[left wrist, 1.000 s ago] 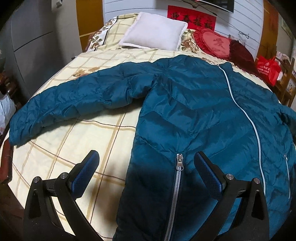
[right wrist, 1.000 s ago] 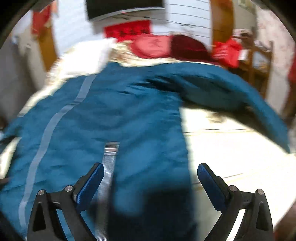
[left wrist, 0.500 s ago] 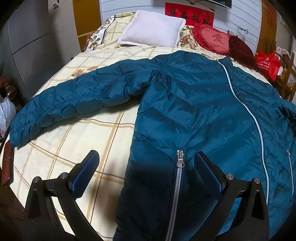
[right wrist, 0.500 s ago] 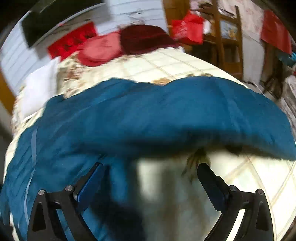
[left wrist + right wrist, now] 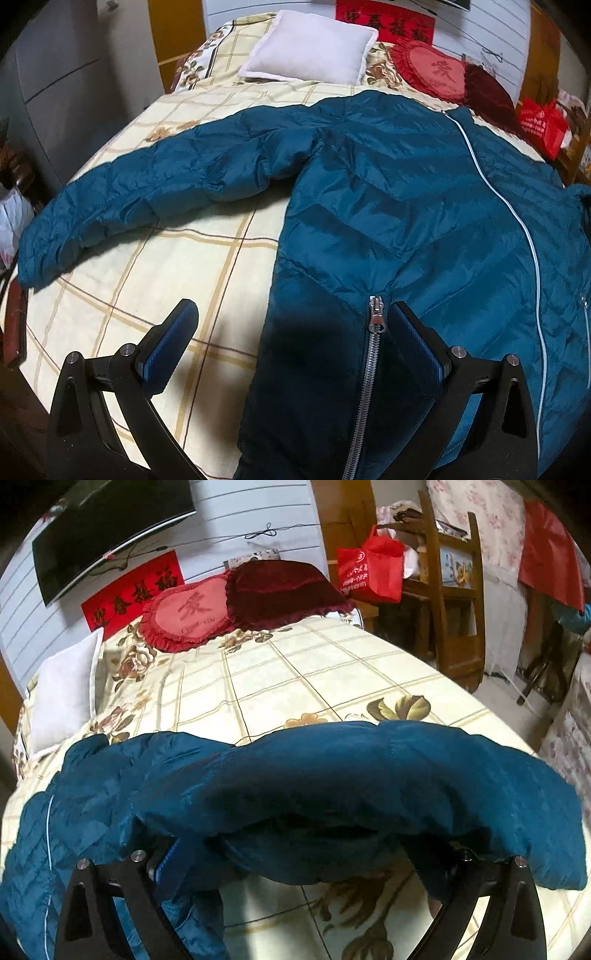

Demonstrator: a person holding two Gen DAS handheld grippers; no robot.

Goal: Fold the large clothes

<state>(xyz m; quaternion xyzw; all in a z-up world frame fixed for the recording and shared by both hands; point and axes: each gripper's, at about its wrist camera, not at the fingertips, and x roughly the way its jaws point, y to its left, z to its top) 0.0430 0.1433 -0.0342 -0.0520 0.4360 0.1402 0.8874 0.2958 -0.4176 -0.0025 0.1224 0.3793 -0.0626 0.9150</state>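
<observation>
Currently my left gripper [image 5: 291,325] hangs low over the near edge of the bed [image 5: 207,266], pointing toward the headboard end, its fingers spread wide with nothing between them. The left blue pad [image 5: 170,343] sits above bare checked bedspread; the right pad is just beside the metal zipper pull [image 5: 376,308] at the hem of the teal down jacket [image 5: 399,206]. Jacket lies flat, front up, zipped, with one sleeve [image 5: 147,195] stretched out sideways across the bedspread toward the bed's left edge.

My right gripper [image 5: 295,853] is angled toward the far right corner of the bed. The other sleeve [image 5: 351,786] lies draped across both fingers, covering the tips; only a strip of the left blue pad [image 5: 168,860] shows under the fabric. The finger bases stand wide apart, so the jaws read as spread, with sleeve bulk lying between them rather than pinched. I cannot tell if the fingers touch the fabric from below.

Background: white pillow [image 5: 310,51], red heart cushion [image 5: 188,616], dark red cushion [image 5: 280,590], red bag [image 5: 373,566] on a wooden chair [image 5: 447,602].
</observation>
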